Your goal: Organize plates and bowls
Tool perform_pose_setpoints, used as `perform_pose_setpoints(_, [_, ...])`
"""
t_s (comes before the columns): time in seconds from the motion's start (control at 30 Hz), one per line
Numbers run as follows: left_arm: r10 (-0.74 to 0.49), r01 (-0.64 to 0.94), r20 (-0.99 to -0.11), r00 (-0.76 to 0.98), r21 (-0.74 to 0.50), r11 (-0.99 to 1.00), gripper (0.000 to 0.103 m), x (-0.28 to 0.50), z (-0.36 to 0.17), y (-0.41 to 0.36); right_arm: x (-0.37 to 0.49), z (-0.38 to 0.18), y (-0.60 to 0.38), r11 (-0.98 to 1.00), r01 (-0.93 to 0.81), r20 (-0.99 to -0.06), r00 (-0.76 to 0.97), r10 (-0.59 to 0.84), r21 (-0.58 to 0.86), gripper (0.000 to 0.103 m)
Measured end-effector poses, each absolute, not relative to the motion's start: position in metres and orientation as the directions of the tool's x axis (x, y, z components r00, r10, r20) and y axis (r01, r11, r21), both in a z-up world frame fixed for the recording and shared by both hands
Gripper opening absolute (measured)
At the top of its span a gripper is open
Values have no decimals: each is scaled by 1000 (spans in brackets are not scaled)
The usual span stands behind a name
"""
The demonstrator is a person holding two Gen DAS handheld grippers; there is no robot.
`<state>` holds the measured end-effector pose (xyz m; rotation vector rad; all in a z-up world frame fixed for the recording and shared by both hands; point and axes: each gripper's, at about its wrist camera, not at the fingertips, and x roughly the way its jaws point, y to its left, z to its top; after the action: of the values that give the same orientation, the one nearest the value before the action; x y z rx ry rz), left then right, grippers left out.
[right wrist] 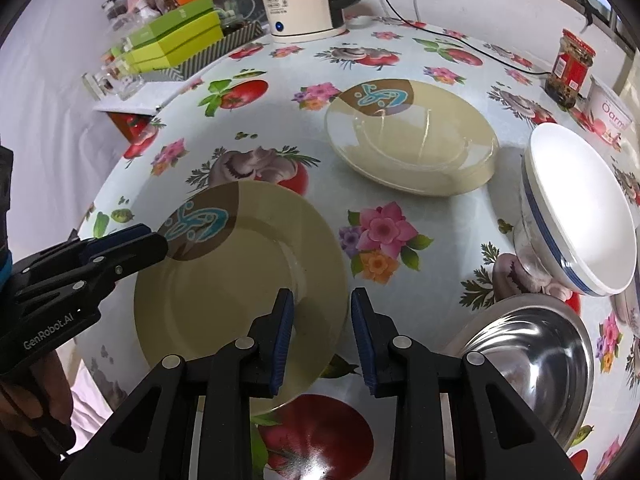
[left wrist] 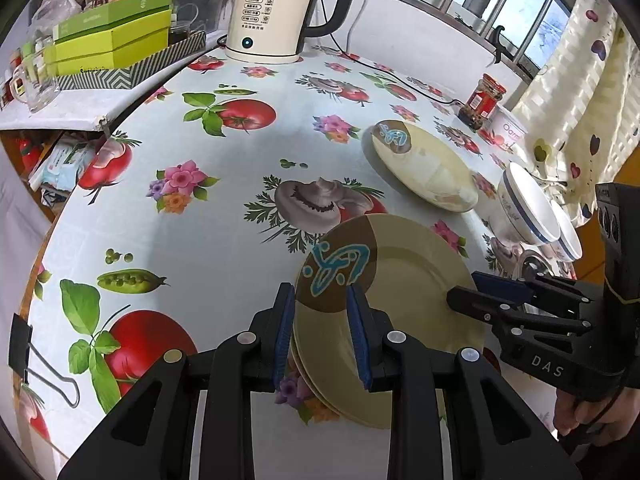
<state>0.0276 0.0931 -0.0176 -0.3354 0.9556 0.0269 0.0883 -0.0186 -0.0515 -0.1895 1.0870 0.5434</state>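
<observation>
A stack of tan plates [left wrist: 404,300] with a brown and blue mark sits on the table near me; it also shows in the right wrist view [right wrist: 240,280]. My left gripper [left wrist: 320,332] is open, its jaws either side of the stack's near rim. My right gripper [right wrist: 322,336] is open at the stack's right rim. Another tan plate [left wrist: 424,164] lies farther back, also in the right wrist view [right wrist: 412,140]. White bowls with blue rims [right wrist: 580,208] are stacked at the right. A steel bowl [right wrist: 532,360] sits near the right gripper.
A white kettle [left wrist: 272,12] with its cord stands at the back. Green boxes [left wrist: 116,36] sit on a side shelf at the left. A red-labelled jar [left wrist: 482,100] and a white tub [right wrist: 610,112] stand at the back right. The table edge curves at the left.
</observation>
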Motion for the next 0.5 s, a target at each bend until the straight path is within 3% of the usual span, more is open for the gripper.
perform_pose_setpoints(0.5, [-132,-182,-813,568,-280,942,28,27,-23,94,88,-51,-21,857,-502,-876,354,326,116,27])
